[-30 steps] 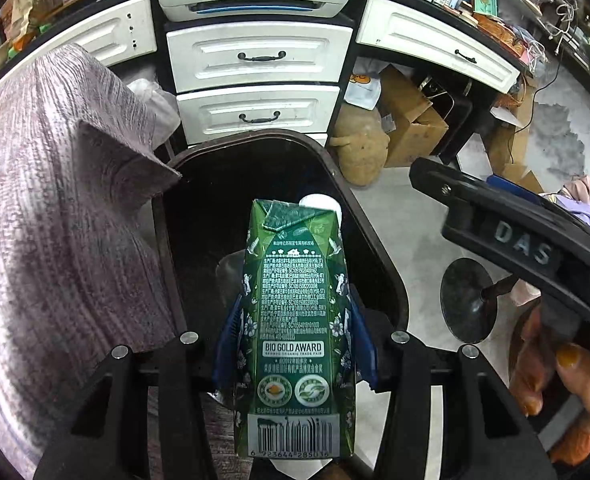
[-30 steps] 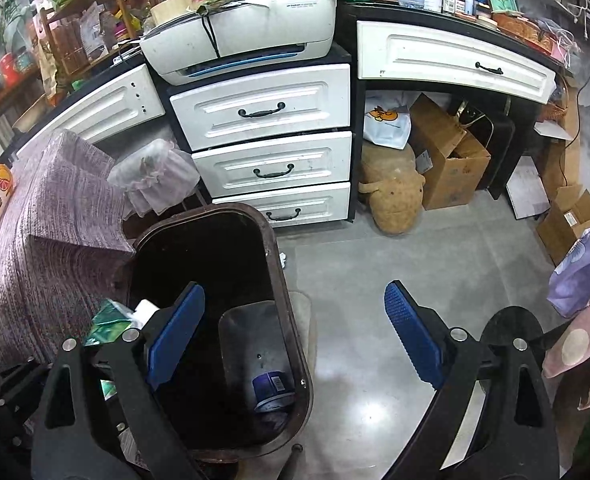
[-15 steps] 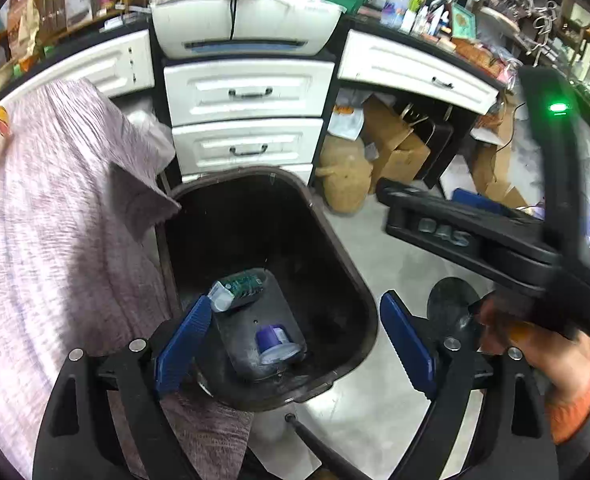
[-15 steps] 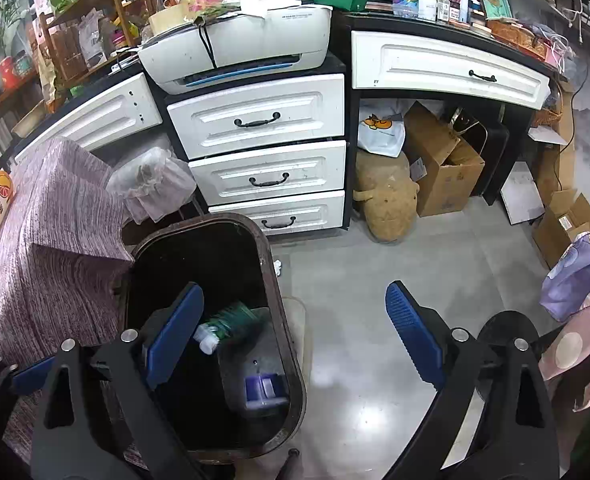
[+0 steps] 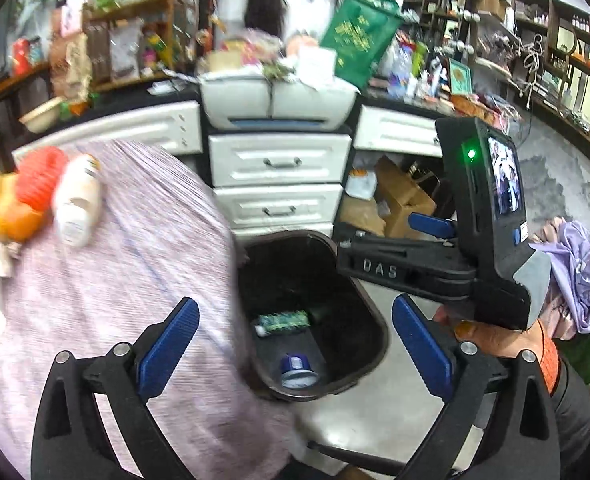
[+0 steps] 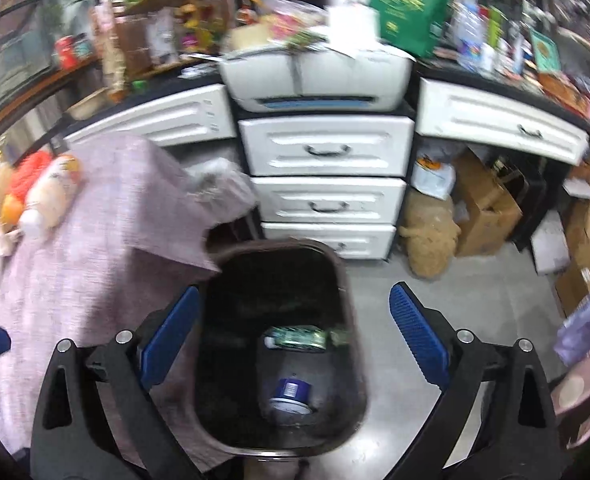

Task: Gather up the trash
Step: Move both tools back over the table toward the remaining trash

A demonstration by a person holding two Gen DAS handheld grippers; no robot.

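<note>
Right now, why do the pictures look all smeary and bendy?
Left wrist view: the purple cloth and the bottle on it are streaked with motion blur, while the green carton in the bin stays fairly sharp. Right wrist view: the shelves blur, and the fisheye lens bows the white drawers.

Shelf clutter [image 6: 199, 20] motion-blurred; tabletop bottle [image 5: 75, 200] label unreadable

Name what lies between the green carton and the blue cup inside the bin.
Nothing: only bare dark bin floor separates green carton and blue cup, in the right wrist view.
</note>
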